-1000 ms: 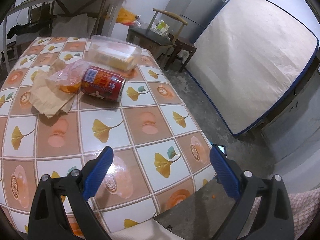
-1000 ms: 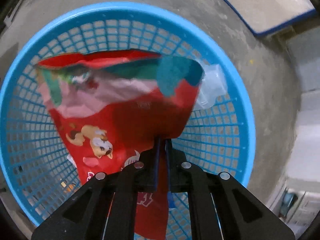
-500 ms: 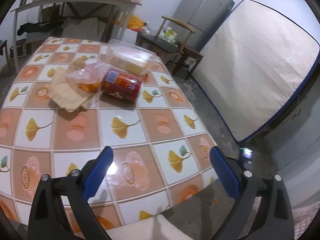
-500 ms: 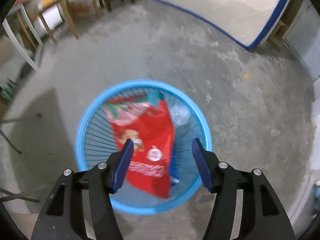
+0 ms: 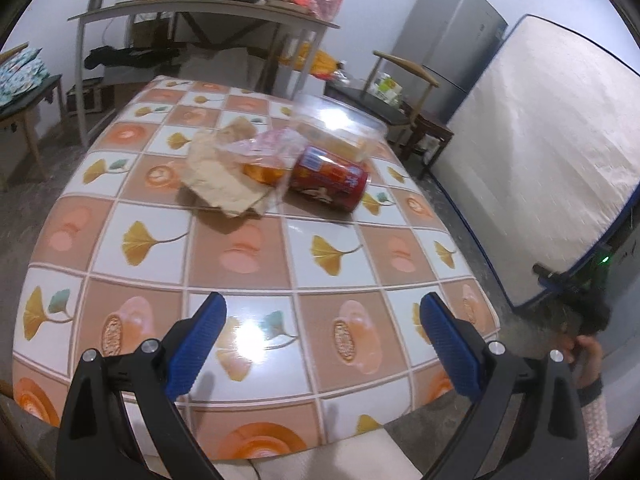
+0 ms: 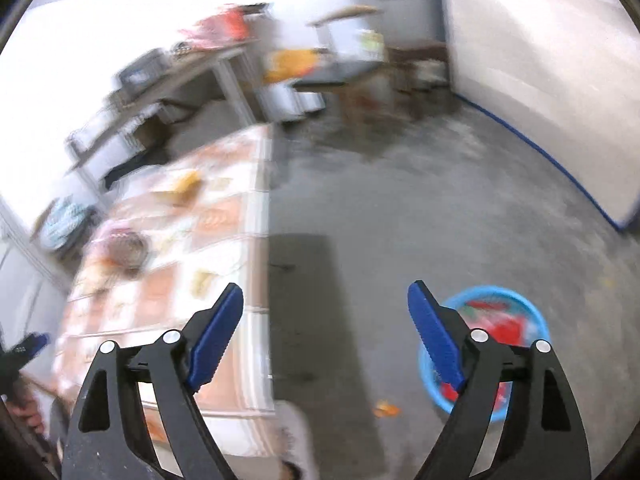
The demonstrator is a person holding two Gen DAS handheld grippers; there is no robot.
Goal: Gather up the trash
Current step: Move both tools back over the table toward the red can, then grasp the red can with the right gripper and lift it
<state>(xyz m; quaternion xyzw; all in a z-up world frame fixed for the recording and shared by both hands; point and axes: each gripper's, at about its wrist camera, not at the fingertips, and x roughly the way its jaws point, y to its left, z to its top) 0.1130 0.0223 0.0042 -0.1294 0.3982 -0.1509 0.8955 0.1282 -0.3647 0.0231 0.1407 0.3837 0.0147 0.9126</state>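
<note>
On the tiled table (image 5: 240,248) lie a red can (image 5: 330,180) on its side, a clear plastic bag (image 5: 266,156) with something orange inside, crumpled brown paper (image 5: 218,180) and a clear plastic box (image 5: 340,128). My left gripper (image 5: 322,318) hovers open over the table's near edge, nothing between its fingers. My right gripper (image 6: 325,310) is raised above the floor, its jaws opening and empty. Down at the right the blue basket (image 6: 524,300) holds the red snack bag (image 6: 500,322). The table (image 6: 168,240) shows blurred at the left.
A mattress (image 5: 540,152) leans against the wall at the right, with a grey fridge (image 5: 448,40) and a wooden chair (image 5: 384,96) beyond the table. A metal shelf table (image 5: 200,12) with appliances stands at the back. The person's hand (image 5: 584,356) shows low right.
The right gripper let go of the red snack bag into the blue basket, opened wide and rose away, swinging toward the table. The left gripper drifted along the table's near edge, still open.
</note>
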